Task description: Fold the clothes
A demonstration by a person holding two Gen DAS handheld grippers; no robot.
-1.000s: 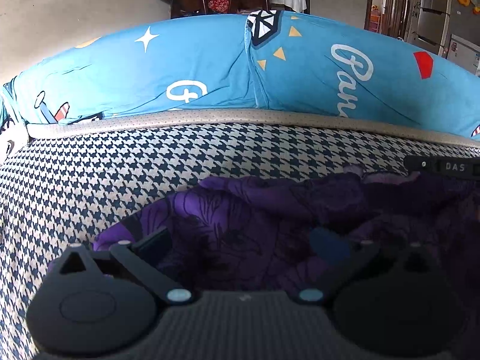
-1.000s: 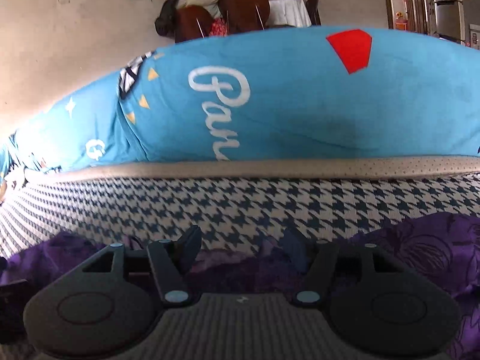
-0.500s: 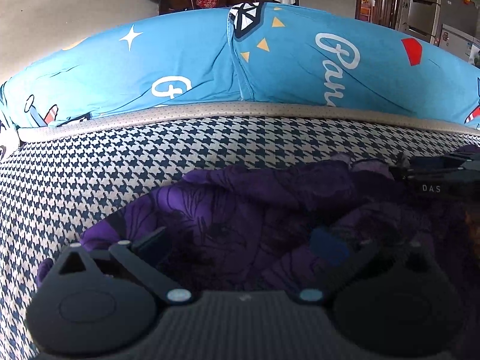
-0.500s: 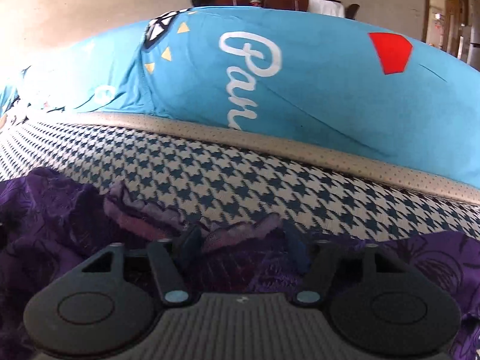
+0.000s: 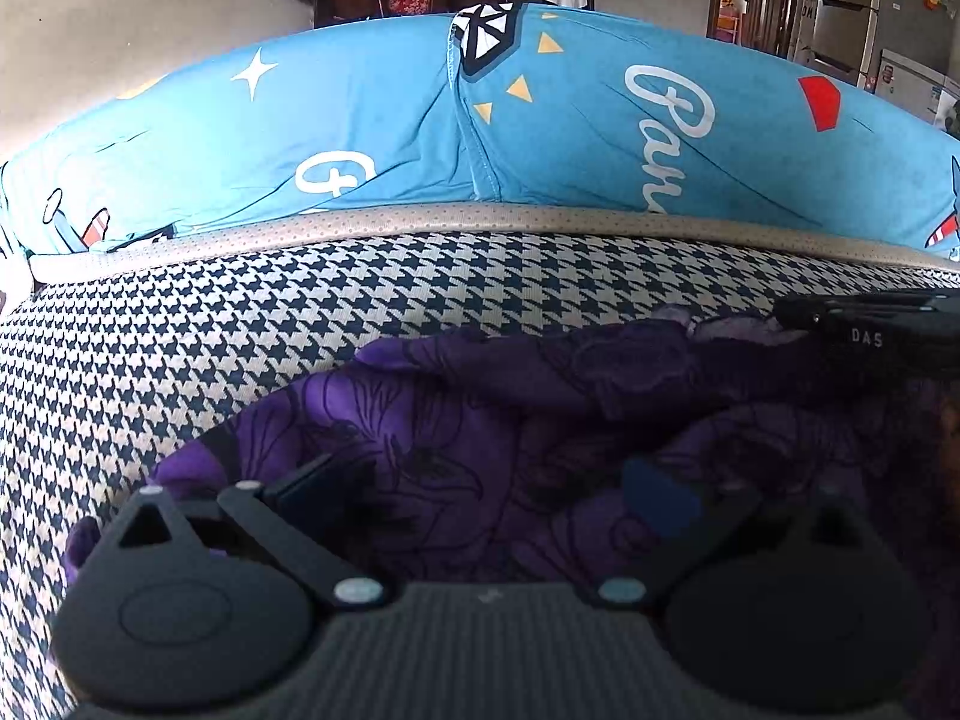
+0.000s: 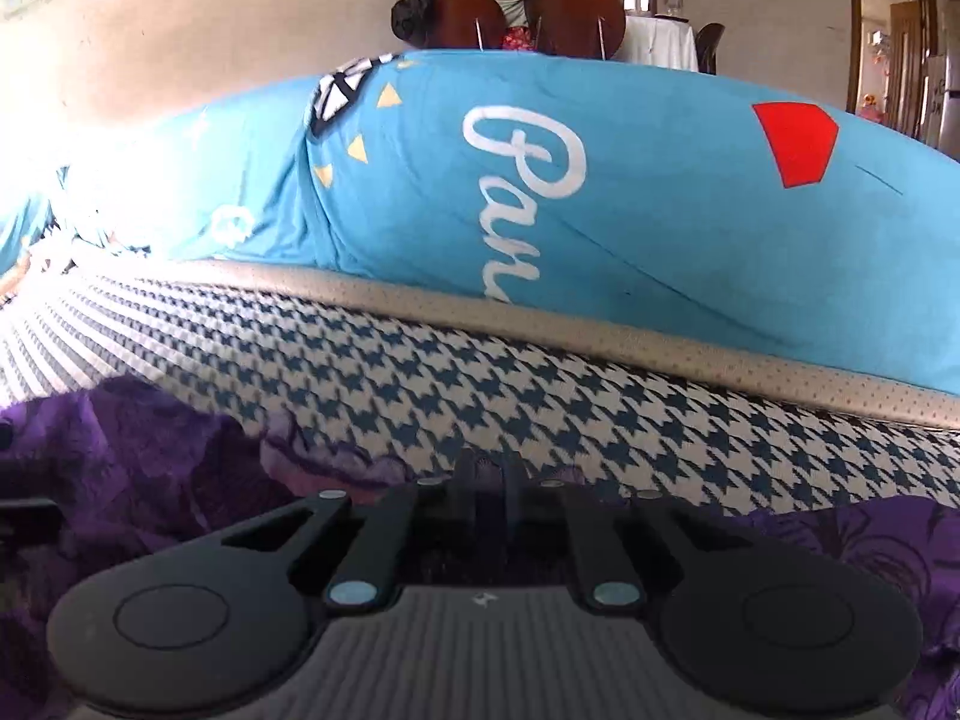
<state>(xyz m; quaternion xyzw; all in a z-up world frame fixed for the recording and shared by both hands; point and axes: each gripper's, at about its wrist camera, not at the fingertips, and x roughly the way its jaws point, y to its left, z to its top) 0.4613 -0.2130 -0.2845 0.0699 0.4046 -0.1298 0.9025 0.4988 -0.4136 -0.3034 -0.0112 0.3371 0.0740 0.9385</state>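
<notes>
Purple floral garment (image 5: pixel 492 456): crumpled on houndstooth cushion (image 5: pixel 252 336), before blue printed pillow (image 5: pixel 372 120). Right gripper (image 6: pixel 489 480): jaws clenched on the garment's far hem. Left gripper (image 5: pixel 480 498): jaws released above cloth. Risk: thin pinch may slip when lifted, dropping the edge.

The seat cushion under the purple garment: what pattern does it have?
Dark blue and white houndstooth on the seat cushion, clearest in the left wrist view.

Plain wall (image 6: pixel 180 30), brown chairs (image 6: pixel 576 18), open doorway (image 6: pixel 894 48).
</notes>
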